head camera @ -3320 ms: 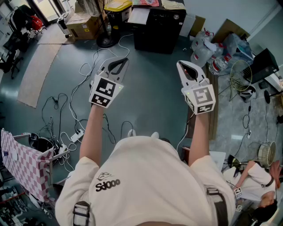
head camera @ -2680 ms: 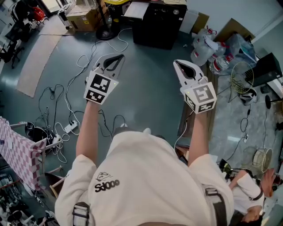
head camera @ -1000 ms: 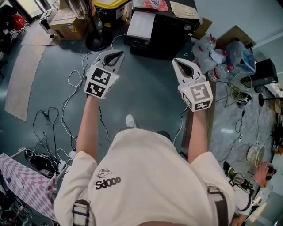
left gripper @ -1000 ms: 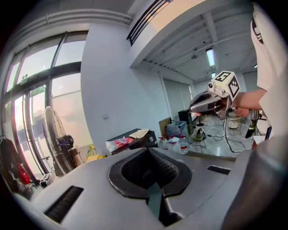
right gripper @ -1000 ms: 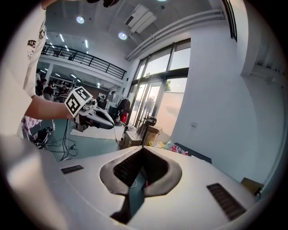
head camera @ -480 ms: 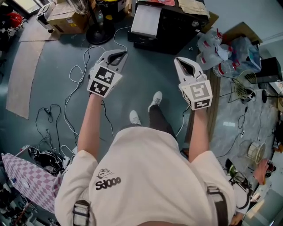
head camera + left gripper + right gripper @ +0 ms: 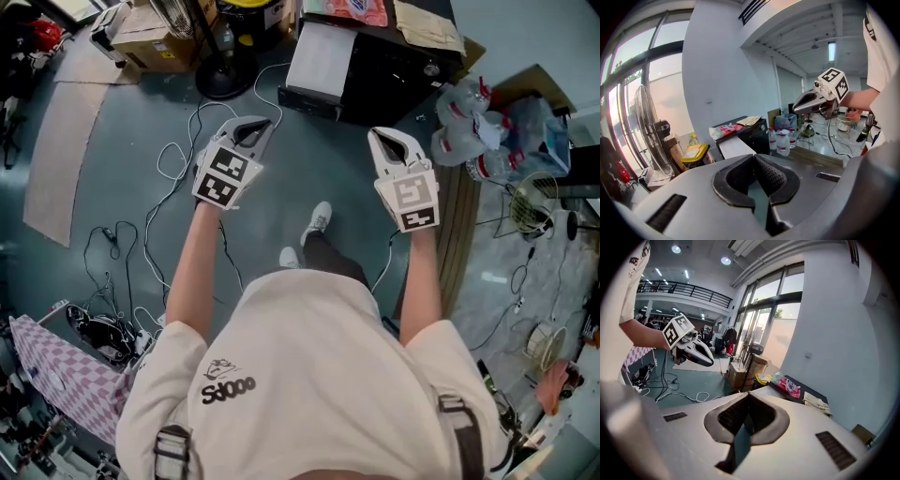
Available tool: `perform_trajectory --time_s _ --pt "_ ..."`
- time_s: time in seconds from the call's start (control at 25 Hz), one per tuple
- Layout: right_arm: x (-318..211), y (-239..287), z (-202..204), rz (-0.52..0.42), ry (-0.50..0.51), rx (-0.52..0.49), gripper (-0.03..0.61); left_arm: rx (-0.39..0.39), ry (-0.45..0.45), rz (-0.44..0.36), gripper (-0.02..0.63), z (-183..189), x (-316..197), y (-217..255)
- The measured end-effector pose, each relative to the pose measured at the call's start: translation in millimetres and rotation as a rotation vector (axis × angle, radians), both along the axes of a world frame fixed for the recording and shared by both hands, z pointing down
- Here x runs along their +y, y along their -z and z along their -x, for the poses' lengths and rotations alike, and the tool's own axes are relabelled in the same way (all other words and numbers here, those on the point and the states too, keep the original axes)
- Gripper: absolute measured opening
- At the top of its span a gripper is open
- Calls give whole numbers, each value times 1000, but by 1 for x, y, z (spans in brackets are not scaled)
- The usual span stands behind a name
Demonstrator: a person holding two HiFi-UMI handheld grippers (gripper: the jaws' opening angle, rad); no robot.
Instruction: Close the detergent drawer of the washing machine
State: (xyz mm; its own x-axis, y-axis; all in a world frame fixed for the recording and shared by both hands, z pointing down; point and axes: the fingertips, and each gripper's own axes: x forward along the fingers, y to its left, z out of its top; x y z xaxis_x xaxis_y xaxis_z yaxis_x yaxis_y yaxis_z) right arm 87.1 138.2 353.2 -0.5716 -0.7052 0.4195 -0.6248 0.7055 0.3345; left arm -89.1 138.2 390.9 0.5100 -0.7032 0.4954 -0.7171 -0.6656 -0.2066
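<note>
The left gripper [image 7: 263, 124] and the right gripper [image 7: 377, 134] are both held out over the floor [image 7: 309, 187]. Each has its jaws together, with nothing between them. Ahead of both pairs of jaws stands a black cabinet [image 7: 394, 75] with a white tray [image 7: 319, 61] jutting from it. I cannot tell whether that is the detergent drawer. Loose cables [image 7: 178, 159] lie below the left jaws.

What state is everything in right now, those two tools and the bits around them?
Left tool: shut, empty.
Right tool: shut, empty.
Water bottles: standing upright.
Floor fan: standing; running or not, can't tell.
Cables: lying loose on the floor.
Yellow-lidded bin: lid on.
</note>
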Motion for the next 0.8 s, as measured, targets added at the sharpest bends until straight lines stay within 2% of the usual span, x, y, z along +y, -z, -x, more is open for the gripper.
perform_trajectory --time_s 0.36,0.44,0.64,0.8 --pt "-81 -35 -22 70 41 -45 -3 -38 39 80 25 -21 -87 -31" --pt "-93 -41 -23 86 64 -51 2 -54 50 89 68 -23 -103 -35" --pt "-116 -57 -14 140 106 -47 38 -77 60 116 84 -22 -132 -45" --pt "-127 -72 -9 184 106 -44 60 -79 32 147 84 -26 -152 -62"
